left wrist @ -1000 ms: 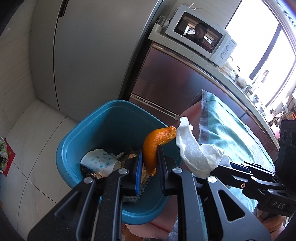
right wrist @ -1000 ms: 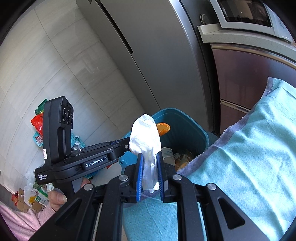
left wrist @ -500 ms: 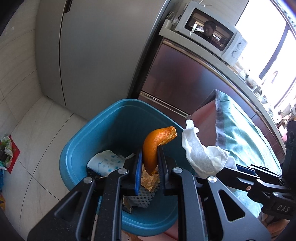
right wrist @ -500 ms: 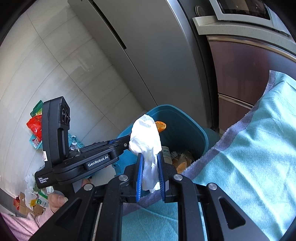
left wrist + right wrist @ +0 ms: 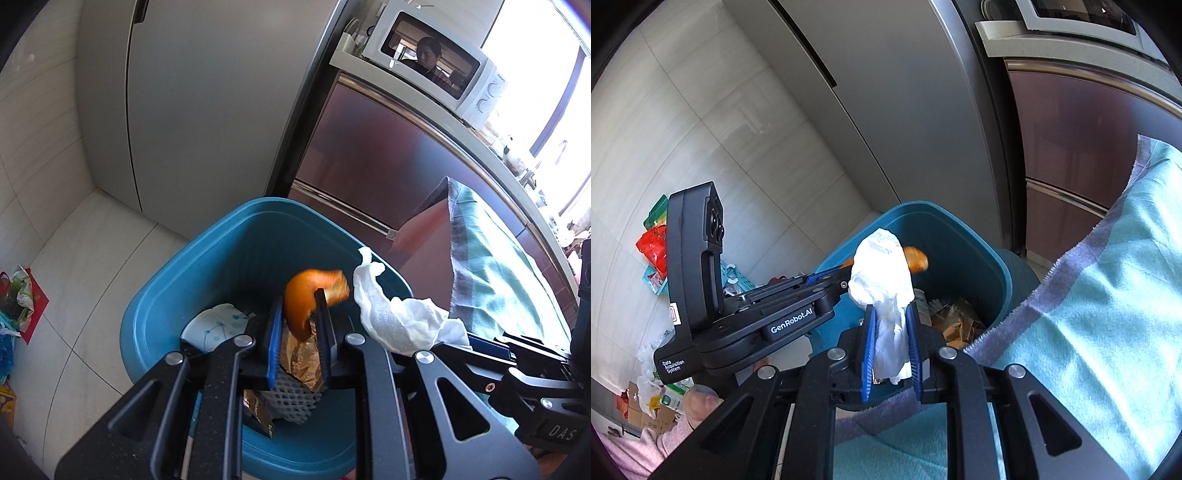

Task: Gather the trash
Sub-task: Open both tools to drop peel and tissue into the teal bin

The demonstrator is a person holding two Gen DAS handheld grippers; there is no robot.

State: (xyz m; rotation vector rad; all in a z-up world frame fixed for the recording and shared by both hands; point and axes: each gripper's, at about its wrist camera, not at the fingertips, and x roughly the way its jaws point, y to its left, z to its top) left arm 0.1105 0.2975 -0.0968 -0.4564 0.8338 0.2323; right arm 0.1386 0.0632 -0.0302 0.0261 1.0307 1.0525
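Note:
A blue trash bin (image 5: pixel 207 266) stands on the floor and holds a paper cup (image 5: pixel 218 325), wrappers and foam netting. My left gripper (image 5: pixel 299 317) is over the bin; its jaws have spread and the orange peel (image 5: pixel 303 295) between them looks blurred, as if slipping. My right gripper (image 5: pixel 891 314) is shut on a crumpled white tissue (image 5: pixel 882 269) beside the bin's rim (image 5: pixel 960 221). The tissue also shows in the left wrist view (image 5: pixel 395 317), right of the peel.
A grey fridge (image 5: pixel 207 96) and steel cabinets (image 5: pixel 388 162) with a microwave (image 5: pixel 432 62) stand behind the bin. A teal cloth (image 5: pixel 1089 295) covers the table on the right. Bags and litter (image 5: pixel 653 243) lie on the floor at the left.
Both grippers moved further over the bin. The left jaws have widened and the orange peel has tipped and blurred. The right gripper still holds the tissue.

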